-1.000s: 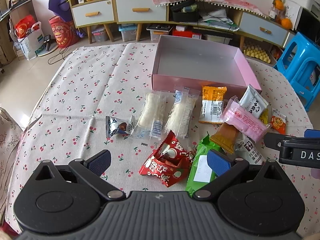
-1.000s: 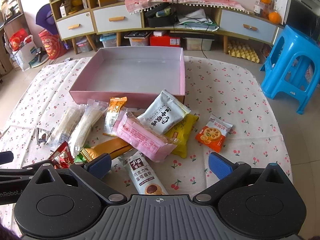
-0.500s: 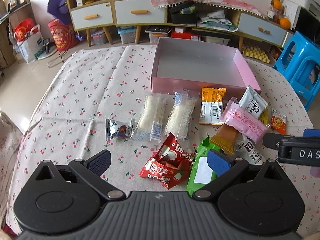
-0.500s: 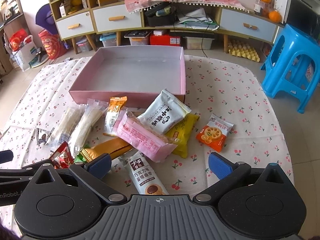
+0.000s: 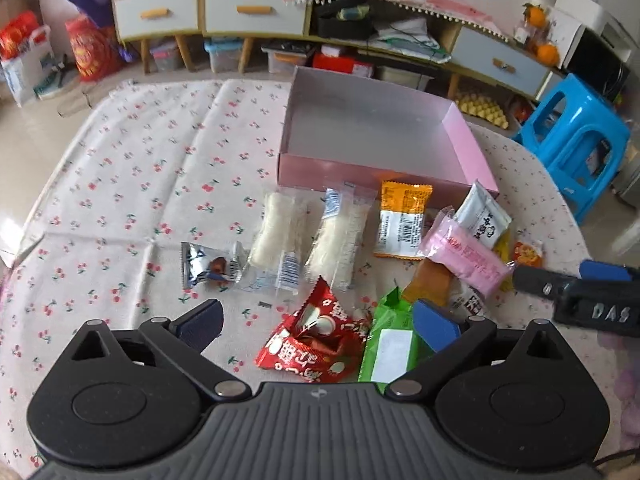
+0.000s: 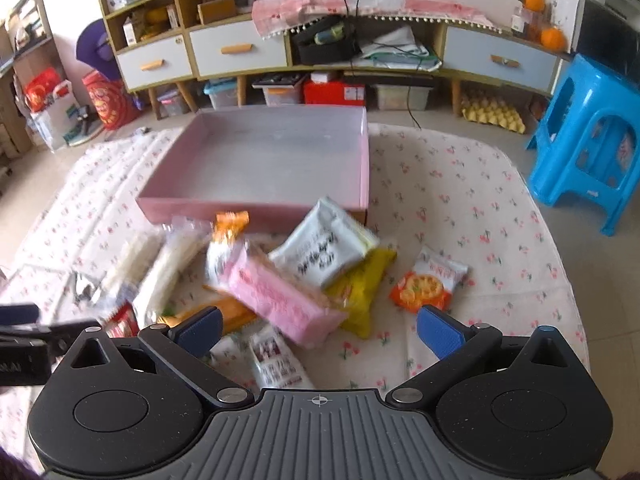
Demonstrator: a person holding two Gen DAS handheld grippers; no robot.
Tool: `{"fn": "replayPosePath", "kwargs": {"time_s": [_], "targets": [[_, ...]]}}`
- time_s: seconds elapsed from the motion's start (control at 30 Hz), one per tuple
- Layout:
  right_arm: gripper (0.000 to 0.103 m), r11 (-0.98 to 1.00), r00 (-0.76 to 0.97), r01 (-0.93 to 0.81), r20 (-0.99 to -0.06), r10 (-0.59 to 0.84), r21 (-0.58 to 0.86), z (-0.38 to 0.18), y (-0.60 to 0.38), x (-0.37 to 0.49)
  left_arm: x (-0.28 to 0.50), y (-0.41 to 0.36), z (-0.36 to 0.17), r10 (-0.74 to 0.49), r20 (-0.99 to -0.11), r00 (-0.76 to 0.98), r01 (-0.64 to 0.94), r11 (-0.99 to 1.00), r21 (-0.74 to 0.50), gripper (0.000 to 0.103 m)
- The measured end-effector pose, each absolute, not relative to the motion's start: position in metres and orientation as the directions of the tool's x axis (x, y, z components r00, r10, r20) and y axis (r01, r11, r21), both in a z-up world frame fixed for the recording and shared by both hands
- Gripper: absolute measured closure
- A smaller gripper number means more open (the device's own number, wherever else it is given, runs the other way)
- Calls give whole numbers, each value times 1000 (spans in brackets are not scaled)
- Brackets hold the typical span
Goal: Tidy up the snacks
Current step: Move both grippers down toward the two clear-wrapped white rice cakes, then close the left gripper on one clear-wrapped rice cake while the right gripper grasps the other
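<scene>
An empty pink box [image 5: 472, 148] [image 6: 256, 210] sits on the cherry-print tablecloth. In front of it lie several snack packs: two clear white bars [image 5: 276, 232], an orange pack [image 5: 402, 216], a pink pack [image 5: 464, 258] [image 6: 280, 298], a white pack [image 6: 326, 252], a red pack [image 5: 316, 340], a green pack [image 5: 390, 346], a silver candy [image 5: 208, 266]. My left gripper [image 5: 316, 322] is open above the red and green packs. My right gripper [image 6: 318, 330] is open just above the pink pack and a white cookie pack [image 6: 280, 364]; it shows in the left wrist view [image 5: 580, 292].
A small orange pack [image 6: 428, 284] and a yellow pack [image 6: 364, 288] lie to the right of the pile. A blue plastic stool [image 6: 592, 140] stands beside the table on the right. A low cabinet with drawers [image 6: 240, 52] runs along the back wall.
My right gripper has moved forward and down toward the pink pack, which looks larger and blurred. My left gripper has shifted slightly forward. Both stay open.
</scene>
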State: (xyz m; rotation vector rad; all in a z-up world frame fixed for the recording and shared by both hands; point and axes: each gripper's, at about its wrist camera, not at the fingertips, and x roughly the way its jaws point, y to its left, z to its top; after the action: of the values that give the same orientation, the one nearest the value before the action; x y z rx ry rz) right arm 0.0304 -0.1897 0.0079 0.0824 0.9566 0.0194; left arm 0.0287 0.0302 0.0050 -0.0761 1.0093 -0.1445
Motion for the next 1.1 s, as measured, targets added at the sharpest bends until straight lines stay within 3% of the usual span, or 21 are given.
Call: {"fn": "replayPosePath", "kwargs": {"time_s": [0.13, 0.23, 0.37, 0.43, 0.53, 0.77, 0.9, 1.1], "targets": [[0, 995, 592, 42, -805, 52, 95, 18, -199, 51, 47, 33, 7, -174, -842, 510, 72, 984, -160, 5], [1, 974, 574, 119, -814, 91, 192, 8, -217, 71, 63, 36, 4, -232, -833, 503, 70, 971, -228, 12], [7, 923, 534, 173, -820, 206, 345, -21, -232, 81, 83, 41, -8, -265, -833, 486, 80, 962, -260, 26], [10, 886, 517, 160, -802, 300, 434, -28, -232, 87, 92, 45, -12, -278, -831, 482, 83, 958, -273, 27], [14, 878, 533, 97, -770, 351, 468, -26, -224, 95, 99, 50, -18, -273, -830, 487, 97, 961, -259, 35], [47, 821, 491, 2, -715, 497, 572, -21, -199, 114, 101, 59, -36, -277, -850, 447, 108, 961, -256, 55], [57, 815, 425, -14, -734, 529, 579, -27, -171, 124, 100, 64, -45, -282, -851, 444, 97, 959, -267, 62], [64, 856, 388, -7, -788, 478, 516, -47, -138, 132, 98, 66, -42, -259, -851, 458, 105, 966, -237, 70]]}}
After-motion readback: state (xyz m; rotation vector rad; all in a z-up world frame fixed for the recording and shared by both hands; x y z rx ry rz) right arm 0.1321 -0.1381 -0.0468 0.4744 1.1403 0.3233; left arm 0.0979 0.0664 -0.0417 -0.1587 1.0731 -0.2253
